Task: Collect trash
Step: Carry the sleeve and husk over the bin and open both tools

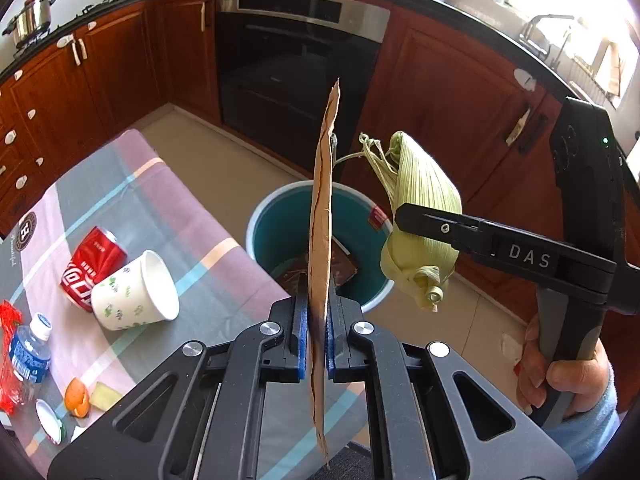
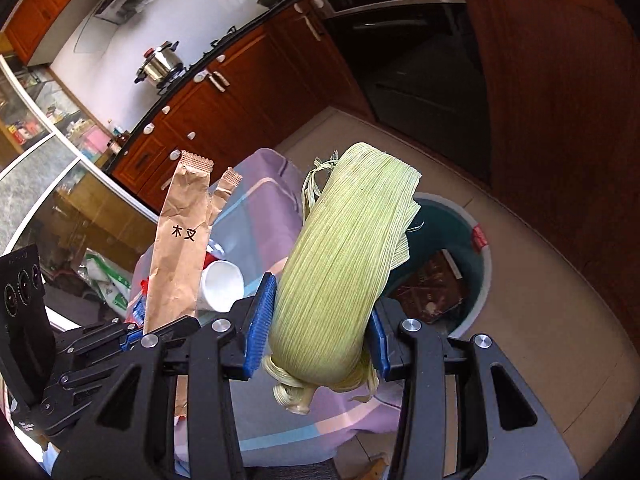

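Observation:
My left gripper (image 1: 318,344) is shut on a brown paper sleeve (image 1: 323,216), held edge-on and upright near the table's edge, in line with the teal trash bin (image 1: 280,216) on the floor. The sleeve also shows in the right wrist view (image 2: 180,248). My right gripper (image 2: 316,340) is shut on a green corn husk (image 2: 344,248) and holds it in the air by the bin (image 2: 460,232); from the left wrist view the husk (image 1: 420,220) hangs at the bin's right rim. Brown wrappers lie inside the bin.
On the striped tablecloth (image 1: 132,196) lie a crushed red can (image 1: 92,264), a tipped paper cup (image 1: 136,292), a small water bottle (image 1: 30,352), red plastic wrap (image 1: 8,360), orange peel (image 1: 76,396) and a small lid (image 1: 48,420). Wooden cabinets and an oven (image 1: 296,60) stand behind.

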The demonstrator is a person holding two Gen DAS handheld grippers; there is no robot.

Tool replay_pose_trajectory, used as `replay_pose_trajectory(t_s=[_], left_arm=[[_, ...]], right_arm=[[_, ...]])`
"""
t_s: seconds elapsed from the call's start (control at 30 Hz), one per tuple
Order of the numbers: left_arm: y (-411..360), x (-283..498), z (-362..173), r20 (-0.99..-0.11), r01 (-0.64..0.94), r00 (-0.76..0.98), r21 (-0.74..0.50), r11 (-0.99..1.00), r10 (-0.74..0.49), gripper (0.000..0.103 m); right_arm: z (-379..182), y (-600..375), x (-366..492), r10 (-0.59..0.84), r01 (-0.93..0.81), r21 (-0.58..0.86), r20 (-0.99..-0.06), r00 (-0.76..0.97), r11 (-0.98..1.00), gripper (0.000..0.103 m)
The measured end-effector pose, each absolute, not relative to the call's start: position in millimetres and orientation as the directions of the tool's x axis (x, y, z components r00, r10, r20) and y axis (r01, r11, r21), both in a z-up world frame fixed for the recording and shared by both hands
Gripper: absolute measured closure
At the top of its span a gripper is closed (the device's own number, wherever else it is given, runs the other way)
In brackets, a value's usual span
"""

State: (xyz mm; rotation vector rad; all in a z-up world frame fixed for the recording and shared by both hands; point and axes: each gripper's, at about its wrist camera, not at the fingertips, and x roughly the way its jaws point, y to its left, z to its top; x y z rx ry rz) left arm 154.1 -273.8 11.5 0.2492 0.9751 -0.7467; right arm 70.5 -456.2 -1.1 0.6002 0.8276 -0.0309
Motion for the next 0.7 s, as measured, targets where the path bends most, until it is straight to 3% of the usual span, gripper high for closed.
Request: replay_pose_trajectory(t_s=[0.4,0.7], left_arm=[[-343,207,-57,-0.872,0.674,0.244,-0.162,0.721,-0.425,0.096],[-361,238,-93,-0.899,0.661,0.213,-0.156,0.734,-0.383,0.094]], right_arm=[[-70,-494,98,0.201,0.372,0.494,-0.773,0.602,0.786,0.063],[-89,-502,116,0.176,0.402,0.462,-0.8,0.574,0.791,0.063]])
